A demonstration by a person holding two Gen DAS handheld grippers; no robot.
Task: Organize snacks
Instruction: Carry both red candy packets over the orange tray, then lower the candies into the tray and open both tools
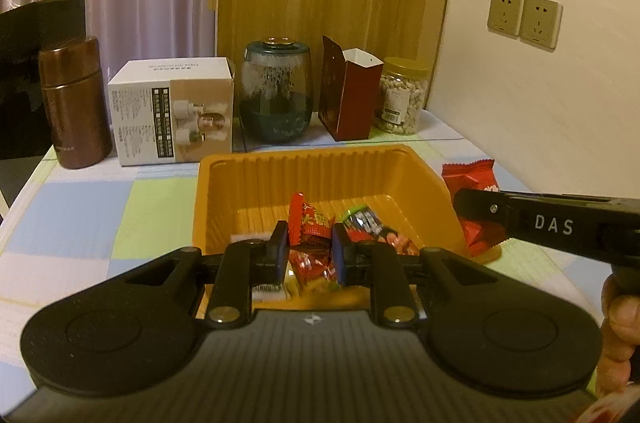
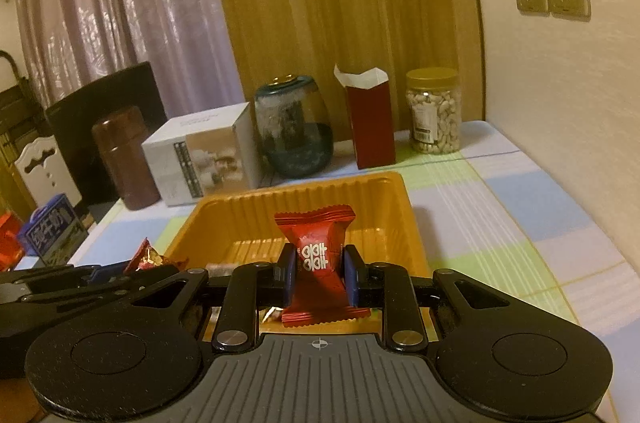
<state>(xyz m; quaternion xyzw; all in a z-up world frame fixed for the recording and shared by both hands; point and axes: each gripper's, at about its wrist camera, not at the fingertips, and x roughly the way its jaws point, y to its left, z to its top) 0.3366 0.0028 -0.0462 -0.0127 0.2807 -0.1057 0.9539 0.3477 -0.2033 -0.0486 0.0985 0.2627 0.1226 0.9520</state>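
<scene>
The left gripper pinches a small red candy between its blue pads, the wrapper standing up above the fingers over the near part of the orange tray. Below the pads more red wrappers lie in the tray, and a green and red packet sits at about 2 o'clock from the held candy. The right gripper pinches a red sweet with white characters, its crimped ends fanning out above and below the pads, also over the near end of the tray. In the left view the right gripper enters from 3 o'clock with its sweet just outside the tray's right wall, a hand behind it. Across the checked tablecloth, toward 12 o'clock, stand a brown flask, a white box, a dark glass jar, an open red carton and a jar of nuts.
</scene>
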